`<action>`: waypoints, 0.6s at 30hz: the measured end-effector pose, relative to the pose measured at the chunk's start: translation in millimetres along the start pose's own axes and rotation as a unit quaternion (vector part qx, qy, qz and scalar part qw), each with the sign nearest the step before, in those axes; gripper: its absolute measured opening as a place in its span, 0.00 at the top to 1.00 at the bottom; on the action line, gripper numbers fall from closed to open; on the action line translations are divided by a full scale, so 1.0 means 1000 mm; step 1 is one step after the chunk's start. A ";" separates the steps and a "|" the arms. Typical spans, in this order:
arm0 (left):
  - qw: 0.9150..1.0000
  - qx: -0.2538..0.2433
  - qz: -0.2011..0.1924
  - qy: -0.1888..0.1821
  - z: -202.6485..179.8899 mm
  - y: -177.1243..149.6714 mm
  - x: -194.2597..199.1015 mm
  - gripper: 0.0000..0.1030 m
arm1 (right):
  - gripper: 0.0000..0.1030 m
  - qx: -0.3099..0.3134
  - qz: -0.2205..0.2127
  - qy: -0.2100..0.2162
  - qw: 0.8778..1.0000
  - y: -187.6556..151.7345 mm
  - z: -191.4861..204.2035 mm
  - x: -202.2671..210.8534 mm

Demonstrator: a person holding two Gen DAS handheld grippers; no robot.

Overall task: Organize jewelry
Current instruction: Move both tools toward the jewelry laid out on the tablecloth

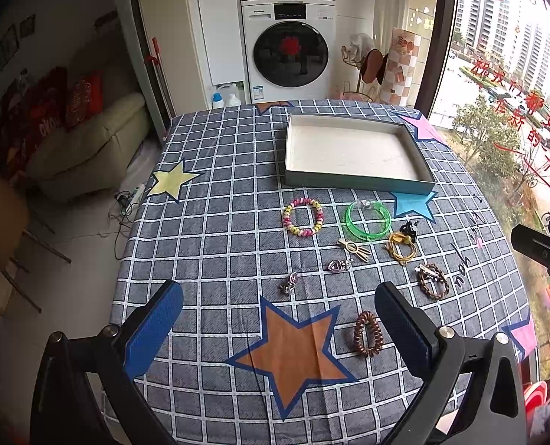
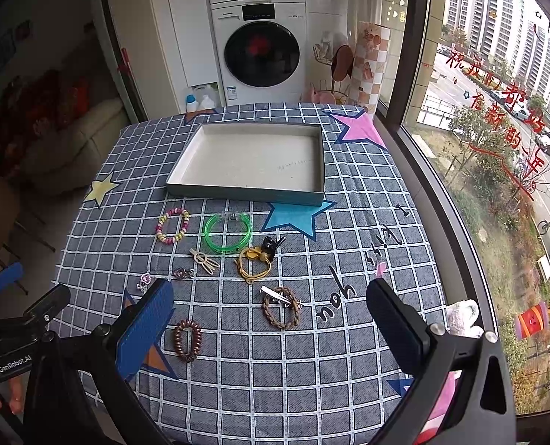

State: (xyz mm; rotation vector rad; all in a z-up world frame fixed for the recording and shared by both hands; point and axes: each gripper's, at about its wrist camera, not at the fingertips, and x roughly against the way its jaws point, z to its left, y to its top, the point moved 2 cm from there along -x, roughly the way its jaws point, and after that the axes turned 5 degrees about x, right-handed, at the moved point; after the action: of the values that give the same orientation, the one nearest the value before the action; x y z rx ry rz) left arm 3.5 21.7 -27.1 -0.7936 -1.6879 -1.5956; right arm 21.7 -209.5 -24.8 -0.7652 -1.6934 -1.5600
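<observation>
An empty grey tray (image 1: 356,181) (image 2: 245,194) stands at the far side of the checked tablecloth. In front of it lie a pink-yellow bead bracelet (image 1: 303,217) (image 2: 172,225), a green bangle (image 1: 367,220) (image 2: 227,237), a yellow hair tie (image 1: 401,247) (image 2: 253,264), a braided brown band with a clip (image 1: 433,280) (image 2: 281,307), a brown spiral hair tie (image 1: 367,333) (image 2: 187,339), a beige clip (image 1: 354,249) (image 2: 204,260) and small pendants (image 1: 339,265). My left gripper (image 1: 278,328) is open above the near table. My right gripper (image 2: 271,330) is open, above the braided band.
A washing machine (image 1: 290,52) stands behind the table, a beige sofa (image 1: 89,148) to the left, a large window (image 2: 497,148) to the right. The table's right edge runs close to the window. A plush toy (image 2: 460,317) lies by that edge.
</observation>
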 end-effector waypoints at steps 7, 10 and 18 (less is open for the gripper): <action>1.000 0.003 0.002 0.002 0.001 0.000 -0.002 0.00 | 0.00 -0.002 0.002 0.000 1.000 0.000 0.000 -0.001; 1.000 0.004 0.007 0.003 0.001 -0.002 -0.003 0.00 | 0.00 -0.004 0.007 0.000 1.000 0.000 -0.001 -0.002; 1.000 0.008 0.015 0.006 0.001 -0.003 -0.006 0.00 | 0.00 -0.004 0.013 0.000 1.000 -0.002 -0.001 -0.005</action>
State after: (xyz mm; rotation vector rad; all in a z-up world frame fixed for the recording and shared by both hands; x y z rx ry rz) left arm 4.5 23.1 -34.3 -0.7971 -1.6709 -1.5626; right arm 23.2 -210.4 -29.4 -0.7878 -1.6726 -1.5491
